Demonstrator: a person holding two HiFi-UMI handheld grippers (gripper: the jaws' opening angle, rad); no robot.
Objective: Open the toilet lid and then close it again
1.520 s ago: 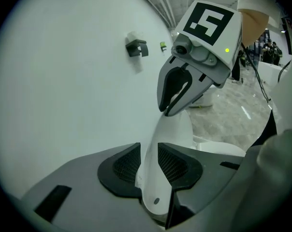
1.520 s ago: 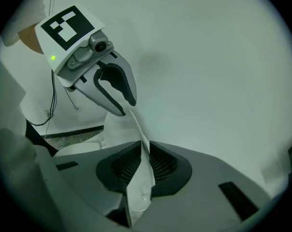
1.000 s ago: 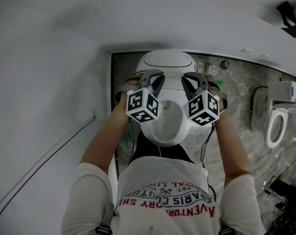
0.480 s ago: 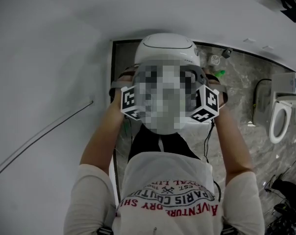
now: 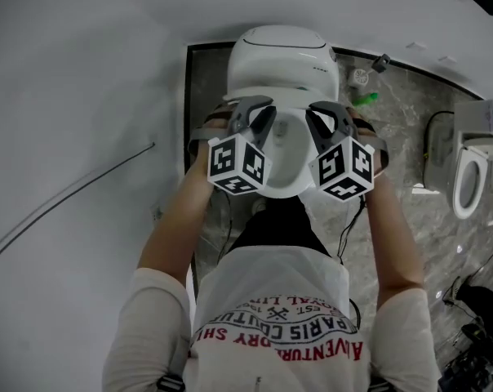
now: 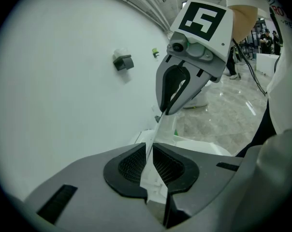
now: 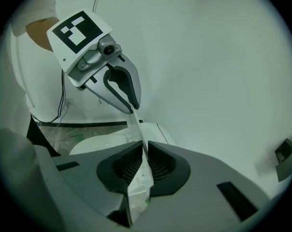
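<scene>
Pinching the lid (image 5: pixel 283 160) from both sides, you had the left tool (image 6: pixel 149 154) pressed onto its thin left rim. The right tool (image 7: pixel 145 161) was pressed onto its right rim. Each pair of pads was closed on the white plastic with only the sheet's thickness between them. The lid sat between your two hands, and its near end looked lifted off the toilet (image 5: pixel 283 55), as far as I could judge. Its far end met the toilet's back at the foot of the wall (image 5: pixel 75 88). Whether you were raising it or lowering it, these views alone did not tell.

The main risk lay in the grip. You held a smooth, thin rim between small pads, so a slight twist of either wrist could have let the plastic slide out. The lid would then have dropped and slammed.

Your two hands also had to travel together. If one had led, the lid would have been wrung across its pivot and might have popped out of the lagging tool. Carrying it too far back could have knocked it against the toilet's rear housing. Loosening either tool before the lid rested on something would have left one pinch carrying all the weight.
</scene>
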